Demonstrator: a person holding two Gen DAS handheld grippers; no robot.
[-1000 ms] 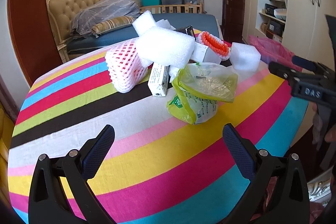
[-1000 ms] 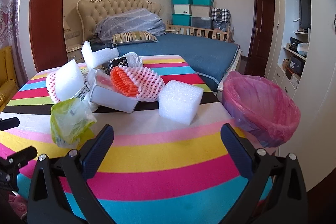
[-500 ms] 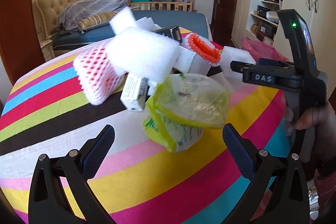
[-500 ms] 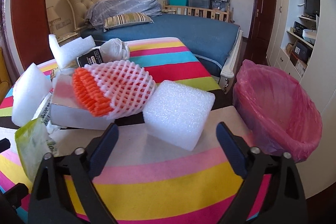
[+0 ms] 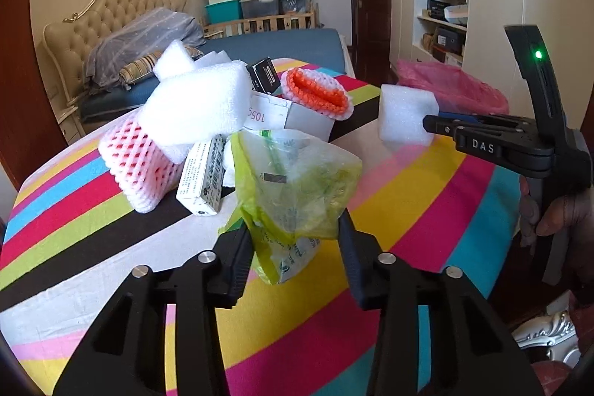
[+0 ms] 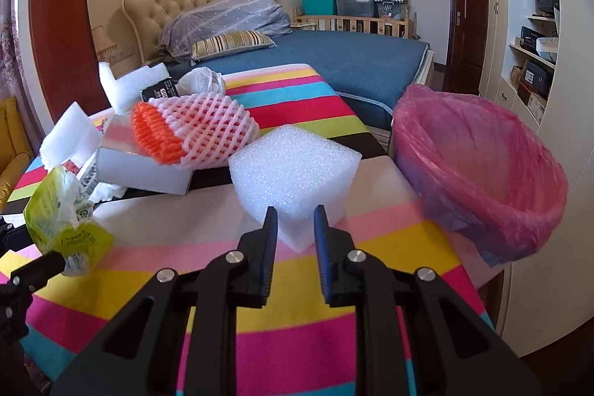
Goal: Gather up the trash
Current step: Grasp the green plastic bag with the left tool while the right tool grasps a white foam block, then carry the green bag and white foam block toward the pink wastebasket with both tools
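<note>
Left gripper point(image 5: 295, 247): jaws have just been closing, now clamped on the green plastic bag point(image 5: 293, 180), near the desk's point(image 5: 427, 210) middle by the pile w/ the pink net sleeve point(image 5: 137, 166); right gripper point(image 6: 295, 240): jaws also just closing, now narrow, pinching the near corner of the white foam block point(image 6: 293, 173) toward the desk's right edge; pink-lined bin point(image 6: 479, 166) sits just off that edge. Step: grasp stage, both pieces gripped, neither binned yet. Next, prob.: lift both clear, carry rightward over the bin's rim, then release; foam is held only by a corner, may slip.
</note>
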